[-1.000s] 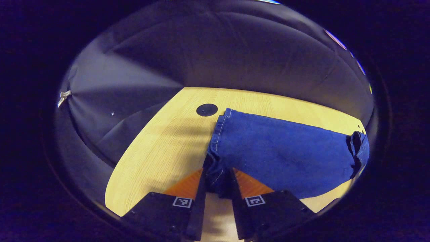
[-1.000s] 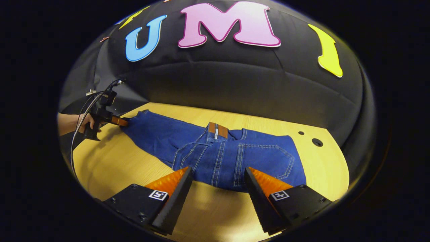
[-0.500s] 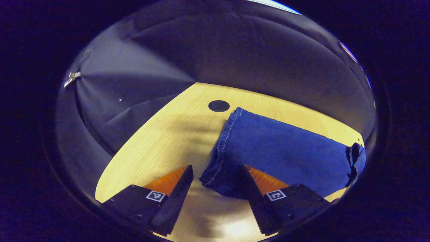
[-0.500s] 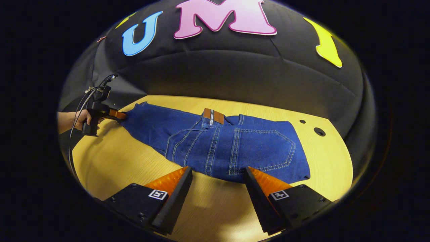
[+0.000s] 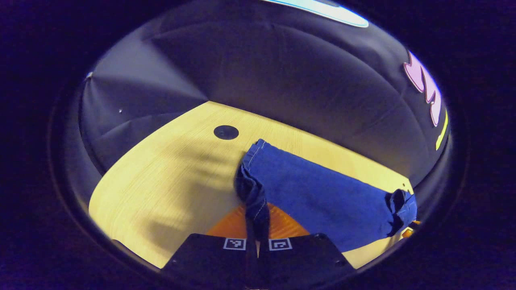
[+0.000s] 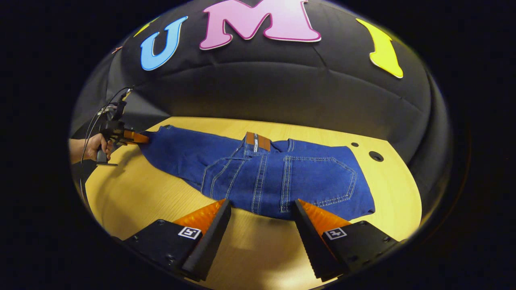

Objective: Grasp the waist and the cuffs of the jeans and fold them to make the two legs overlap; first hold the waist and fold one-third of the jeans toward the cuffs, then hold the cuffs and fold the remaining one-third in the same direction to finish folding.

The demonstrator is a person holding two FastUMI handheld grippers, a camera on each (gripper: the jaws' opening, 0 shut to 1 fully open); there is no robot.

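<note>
Left gripper (image 5: 258, 225) pinches jeans (image 6: 278, 177) cuff (fingertips hidden); right gripper (image 6: 262, 209) spread.

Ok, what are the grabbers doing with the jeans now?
Left gripper shut on jeans cuff. Right gripper open, near the waist. Jeans flat on table. Nothing blocking.

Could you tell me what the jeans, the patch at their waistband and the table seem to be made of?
Jeans: blue denim, judging by the pale contrast stitching, matte weave and soft folds. Waistband patch: brown, probably leather or an imitation; too small to tell. Table: light wood-grain top, smooth with slight sheen, possibly laminate.
</note>
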